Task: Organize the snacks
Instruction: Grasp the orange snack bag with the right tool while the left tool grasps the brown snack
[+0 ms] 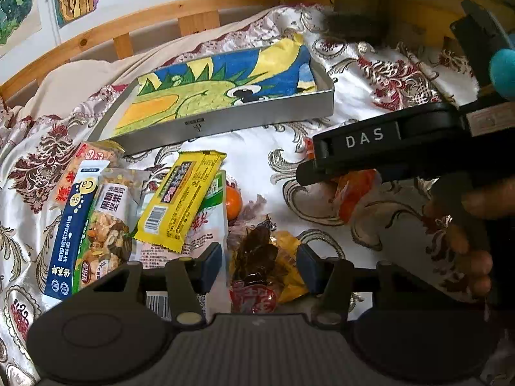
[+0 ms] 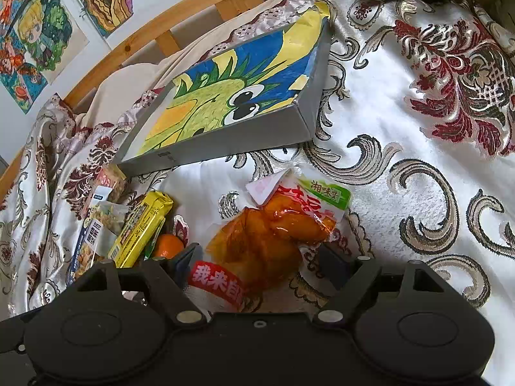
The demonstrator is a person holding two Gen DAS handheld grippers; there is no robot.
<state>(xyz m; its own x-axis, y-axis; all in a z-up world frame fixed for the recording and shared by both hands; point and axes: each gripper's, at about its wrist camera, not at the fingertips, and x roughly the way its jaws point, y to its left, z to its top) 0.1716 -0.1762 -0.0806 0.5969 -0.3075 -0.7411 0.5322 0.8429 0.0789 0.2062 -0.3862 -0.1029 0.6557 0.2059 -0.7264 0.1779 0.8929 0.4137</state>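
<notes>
Two hand-held claws over a bed spread with a white satin cover patterned in red and grey scrolls (image 2: 402, 103), snacks scattered in the foreground and a shallow grey rectangular tray lined with a blue, green and yellow crayon drawing (image 1: 257, 117) lying beyond them, near the wooden bed rail. The left claw (image 1: 259, 265) points steeply down with its blue pads either side of a small heap of dark brown and yellow wrapped sweets (image 1: 260, 257); the pads are narrowed about the heap, but whether they press on it cannot be told. The right claw (image 2: 260, 263) points down at a like slope, its jaws set wide about a clear pouch of orange glazed snack with a red and green label (image 2: 273, 228), and contact cannot be told here either. Bare fingers (image 1: 476, 257) of the hand gripping the right tool show in the left view. To the left lie a yellow foil bar packet (image 1: 180, 199), a blue and white sachet (image 1: 69, 231), a nut-mix bag (image 1: 111, 225) and a small orange fruit (image 1: 233, 202), all outside the tray. Judged step: grasping before transfer to the tray. Good practice would be to close on the middle of each item, lift clear of neighbouring packets, and keep the two tools well apart while carrying.
</notes>
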